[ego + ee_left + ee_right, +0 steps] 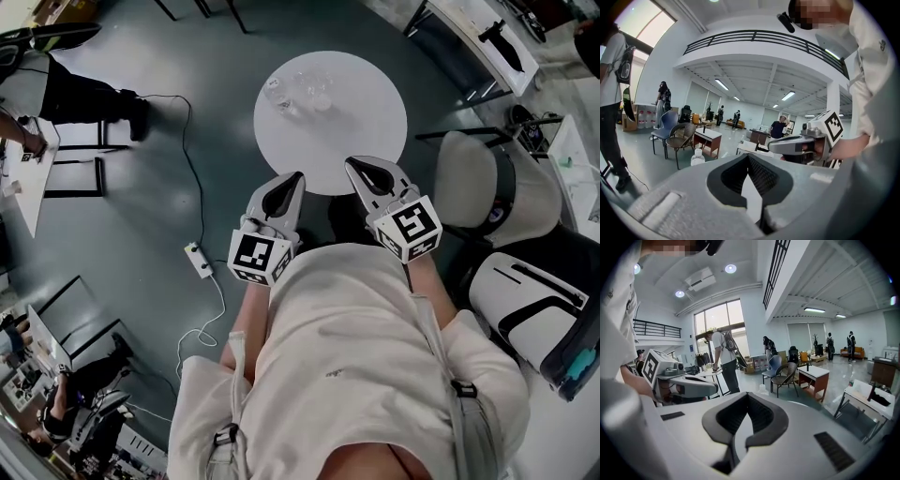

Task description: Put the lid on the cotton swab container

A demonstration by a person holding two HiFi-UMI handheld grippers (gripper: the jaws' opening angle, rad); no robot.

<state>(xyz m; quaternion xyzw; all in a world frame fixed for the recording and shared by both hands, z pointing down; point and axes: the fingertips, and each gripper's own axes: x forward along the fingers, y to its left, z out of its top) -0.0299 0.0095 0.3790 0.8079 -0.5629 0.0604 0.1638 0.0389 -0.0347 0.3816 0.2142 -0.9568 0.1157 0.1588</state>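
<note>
Seen from above, a person stands over a dark floor. A white power strip point(197, 260) lies on the floor at the lower left of the frame.

Left of centre, the left gripper point(296, 180) is held at waist height and pointed toward the upper middle. In the left gripper view its jaws are seen closed tip to tip with nothing between them.

A round white table point(366, 122) is set in the upper middle. On its upper left part one clear round piece point(278, 94) is seen, with further clear pieces point(314, 89) just beside it. These are judged to be the cotton swab container and its lid, though which is which cannot be told at this size.

Right of centre, the right gripper point(352, 163) is held beside the left one, apart from it. Its jaws are likewise closed and empty. A white chair point(473, 183) stands at the right.

No piece is held yet, so the reach is judged to be the step in hand. The jaws should be opened before the table is reached. The container would best be steadied by one gripper while the lid is taken lightly by its edge, kept level, and lowered squarely. Light, clear plastic is likely to slip or be knocked over.
</note>
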